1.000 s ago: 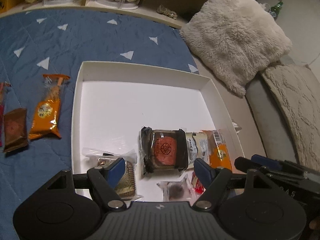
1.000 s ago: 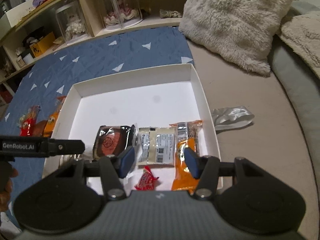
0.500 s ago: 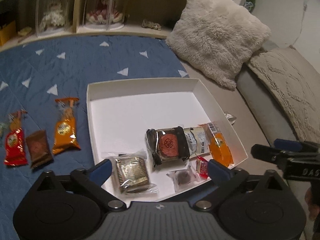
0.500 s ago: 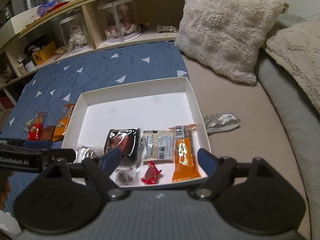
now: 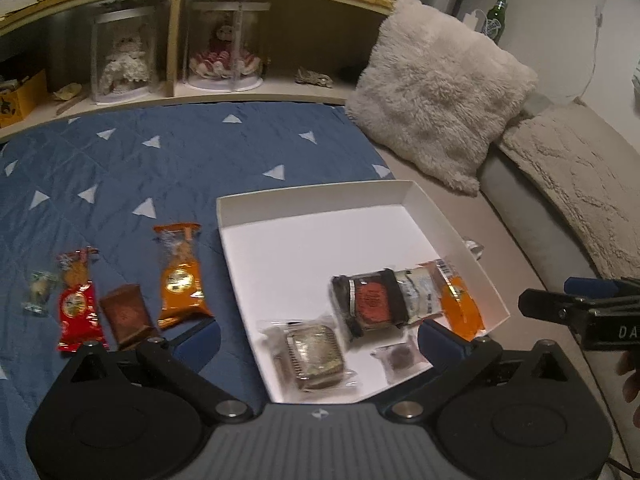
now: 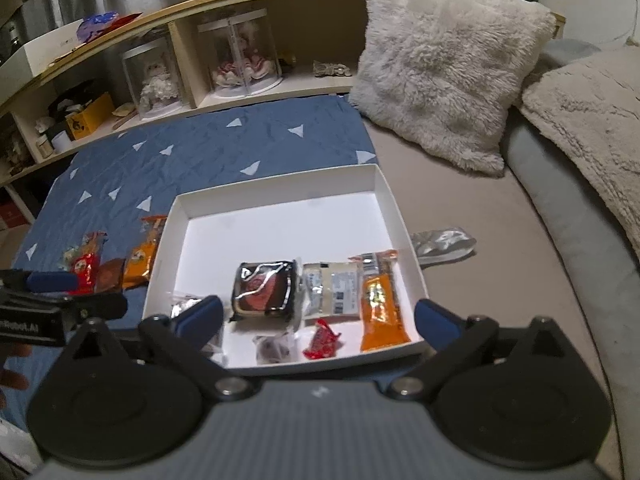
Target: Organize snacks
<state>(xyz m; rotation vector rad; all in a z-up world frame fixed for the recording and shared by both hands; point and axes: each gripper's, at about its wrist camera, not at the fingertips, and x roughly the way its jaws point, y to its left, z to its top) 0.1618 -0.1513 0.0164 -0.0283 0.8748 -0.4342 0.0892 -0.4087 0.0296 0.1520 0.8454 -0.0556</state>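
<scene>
Six snacks sitting in the white box (image 6: 280, 196), bunched at its near edge just ahead of the right gripper (image 6: 316, 318): dark mooncake pack (image 6: 264, 292), pale packet (image 6: 336, 290), orange bar (image 6: 378, 310), red candy (image 6: 322, 342). Both sets of fingers spread wide, left gripper (image 5: 320, 338) included, holding nothing. Four more loose on the blue quilt (image 5: 160, 160), off to the left gripper's left: orange pack (image 5: 182, 278), brown square (image 5: 126, 314), red pack (image 5: 76, 304).
</scene>
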